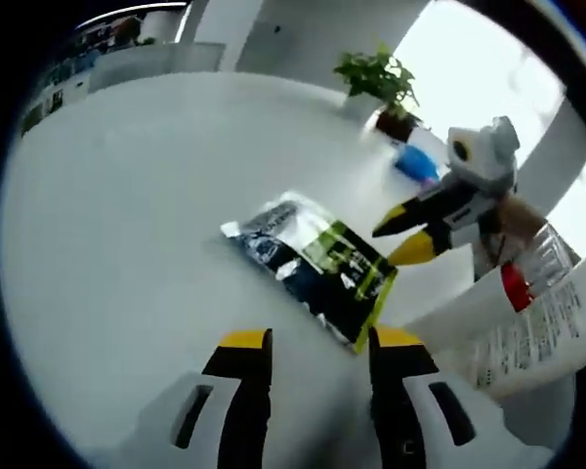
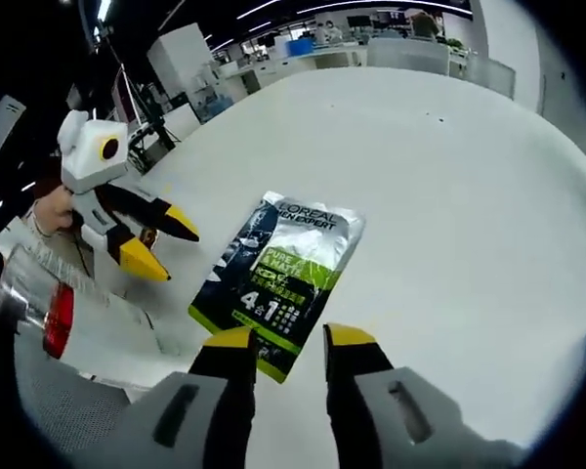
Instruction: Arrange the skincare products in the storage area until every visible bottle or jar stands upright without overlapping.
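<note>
Two grippers: left gripper (image 1: 317,344) and right gripper (image 2: 282,342), fingers apart, holding nothing.
Pouch (image 2: 279,281): flat on white tabletop (image 2: 449,176).
Tube (image 1: 527,322): lying beside pouch.

We see a L'Oréal Men Expert sachet (image 2: 278,280), silver, dark blue and green, lying flat on the white table (image 2: 449,195). Near it lies a white tube (image 1: 527,322) with a red band, tipped over.

White round table (image 2: 449,176); potted plant (image 1: 383,83); bright window (image 1: 469,68); office desks (image 2: 303,49) behind.
</note>
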`<act>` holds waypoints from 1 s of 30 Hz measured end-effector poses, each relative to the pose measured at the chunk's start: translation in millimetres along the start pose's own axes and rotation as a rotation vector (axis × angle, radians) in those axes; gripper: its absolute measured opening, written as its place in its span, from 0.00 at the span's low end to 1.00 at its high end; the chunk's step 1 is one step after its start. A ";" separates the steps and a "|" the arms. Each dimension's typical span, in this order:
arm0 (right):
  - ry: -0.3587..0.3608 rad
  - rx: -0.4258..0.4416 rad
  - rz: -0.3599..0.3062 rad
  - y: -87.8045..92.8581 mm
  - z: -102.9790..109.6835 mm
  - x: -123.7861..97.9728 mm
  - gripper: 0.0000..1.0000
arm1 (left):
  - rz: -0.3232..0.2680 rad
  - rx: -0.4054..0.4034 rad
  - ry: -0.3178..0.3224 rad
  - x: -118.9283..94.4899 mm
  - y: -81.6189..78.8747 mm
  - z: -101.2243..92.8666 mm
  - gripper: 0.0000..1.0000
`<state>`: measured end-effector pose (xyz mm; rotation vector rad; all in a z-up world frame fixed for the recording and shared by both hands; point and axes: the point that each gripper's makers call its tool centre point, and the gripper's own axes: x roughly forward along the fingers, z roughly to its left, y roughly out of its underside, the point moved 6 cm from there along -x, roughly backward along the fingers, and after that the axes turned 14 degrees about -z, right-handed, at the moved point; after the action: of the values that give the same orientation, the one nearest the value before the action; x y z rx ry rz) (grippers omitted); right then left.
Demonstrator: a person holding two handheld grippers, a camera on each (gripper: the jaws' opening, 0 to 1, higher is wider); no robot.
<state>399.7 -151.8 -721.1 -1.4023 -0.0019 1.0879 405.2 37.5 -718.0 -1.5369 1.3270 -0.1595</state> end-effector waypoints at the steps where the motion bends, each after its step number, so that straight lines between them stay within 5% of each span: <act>1: 0.001 -0.001 0.002 0.5 -0.5 0.7 0.26 | -0.004 -0.011 0.006 2.2 -0.3 -0.6 0.34; 13: 0.012 0.033 0.006 5.2 -6.4 9.0 0.21 | -0.014 -0.107 0.006 17.8 1.3 -2.5 0.29; 22: 0.016 0.070 -0.006 6.2 -7.5 14.3 0.09 | -0.021 -0.144 0.019 25.8 -0.2 -2.0 0.16; 30: 0.037 0.071 -0.022 5.9 -7.4 15.5 0.01 | -0.053 -0.196 0.027 27.5 0.6 2.1 0.15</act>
<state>409.0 -149.3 -736.6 -1.3556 0.0474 1.0341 416.5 17.3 -733.0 -1.7410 1.3564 -0.0853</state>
